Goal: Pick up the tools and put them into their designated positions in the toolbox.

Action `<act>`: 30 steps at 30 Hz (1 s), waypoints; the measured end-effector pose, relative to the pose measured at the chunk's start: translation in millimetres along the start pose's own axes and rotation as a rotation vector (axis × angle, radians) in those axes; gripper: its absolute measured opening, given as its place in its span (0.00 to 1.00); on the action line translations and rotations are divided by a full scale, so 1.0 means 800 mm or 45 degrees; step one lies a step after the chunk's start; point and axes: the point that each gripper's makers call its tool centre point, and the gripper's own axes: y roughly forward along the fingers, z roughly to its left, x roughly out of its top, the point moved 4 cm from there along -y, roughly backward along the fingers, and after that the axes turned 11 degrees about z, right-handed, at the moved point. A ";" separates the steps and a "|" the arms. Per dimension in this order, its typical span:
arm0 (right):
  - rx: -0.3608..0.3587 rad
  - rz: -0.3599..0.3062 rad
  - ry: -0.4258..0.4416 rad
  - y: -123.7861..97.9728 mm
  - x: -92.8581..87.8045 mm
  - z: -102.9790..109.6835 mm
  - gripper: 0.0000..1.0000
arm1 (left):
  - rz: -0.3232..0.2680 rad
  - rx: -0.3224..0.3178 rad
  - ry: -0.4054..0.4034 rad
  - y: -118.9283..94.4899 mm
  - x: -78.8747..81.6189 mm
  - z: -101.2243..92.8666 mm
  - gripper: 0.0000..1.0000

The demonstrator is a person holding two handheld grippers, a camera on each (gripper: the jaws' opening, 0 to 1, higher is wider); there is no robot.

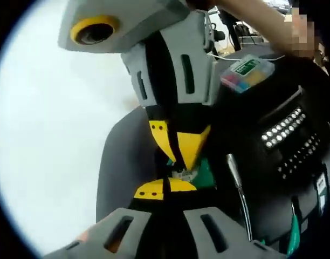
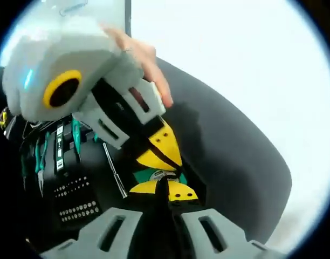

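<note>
A small green tool [image 1: 204,174] with a silver collar [image 1: 184,174] hangs between the two grippers' yellow tips. My left gripper [image 1: 165,187] rises from below, shut on its near end. My right gripper [image 1: 179,159] comes down from above, pinched on the collar. In the right gripper view the same green tool [image 2: 154,175] sits between my right gripper [image 2: 166,187] and my left gripper [image 2: 160,159]. The black toolbox [image 1: 273,178] lies open beside them, with rows of silver bits [image 1: 283,128].
A silver extension bar [image 1: 238,189] and green-handled tools [image 2: 74,137] sit in the toolbox. A clear case of coloured pieces [image 1: 245,73] rests at its far end. A dark grey pad [image 2: 235,162] lies on the white table [image 1: 52,135]. A hand [image 2: 149,62] holds the left gripper.
</note>
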 end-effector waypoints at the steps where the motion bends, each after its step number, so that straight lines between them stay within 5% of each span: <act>1: 0.001 -0.001 -0.011 0.000 0.001 0.001 0.03 | 0.006 -0.006 0.002 -0.001 -0.001 0.000 0.00; 3: 0.030 0.075 0.011 -0.008 -0.007 0.003 0.03 | 0.004 -0.026 0.006 -0.014 -0.003 0.001 0.00; 4: -0.022 0.138 0.055 -0.015 -0.013 -0.007 0.03 | -0.033 -0.015 -0.087 -0.021 -0.003 0.005 0.00; 6: -0.014 0.090 0.183 -0.022 -0.011 -0.011 0.04 | -0.093 -0.035 -0.226 -0.029 -0.007 0.007 0.00; 10: 0.039 0.176 0.075 -0.008 -0.016 0.001 0.04 | -0.113 -0.115 -0.229 -0.016 -0.010 -0.012 0.00; 11: 0.055 0.099 0.036 -0.007 -0.005 0.001 0.04 | -0.114 -0.081 -0.243 -0.017 -0.010 -0.009 0.00; 12: 0.055 0.100 0.141 -0.004 -0.004 0.002 0.03 | -0.118 -0.092 -0.224 -0.017 -0.008 -0.008 0.00; 19: 0.013 0.096 0.080 -0.007 -0.004 -0.001 0.02 | -0.037 -0.026 -0.081 -0.018 -0.007 -0.017 0.00; 21: 0.022 0.029 0.013 -0.001 0.005 0.003 0.01 | -0.021 -0.030 -0.087 -0.018 -0.006 -0.018 0.00; 24: 0.017 0.037 0.018 -0.001 0.004 0.004 0.01 | -0.034 -0.034 -0.110 -0.020 -0.008 -0.020 0.00; 26: 0.075 0.090 0.190 -0.006 -0.001 0.001 0.02 | -0.068 -0.030 -0.145 -0.022 -0.009 -0.019 0.00; 27: -0.020 0.186 0.259 -0.019 -0.010 -0.016 0.04 | -0.067 -0.055 -0.220 -0.025 -0.013 -0.020 0.00; 28: -0.020 0.135 0.267 -0.029 -0.004 -0.019 0.05 | -0.132 0.002 -0.386 -0.034 -0.019 -0.009 0.00; 30: -0.073 -0.159 0.239 -0.066 0.020 -0.028 0.06 | -0.192 0.150 -0.580 -0.062 -0.036 0.014 0.00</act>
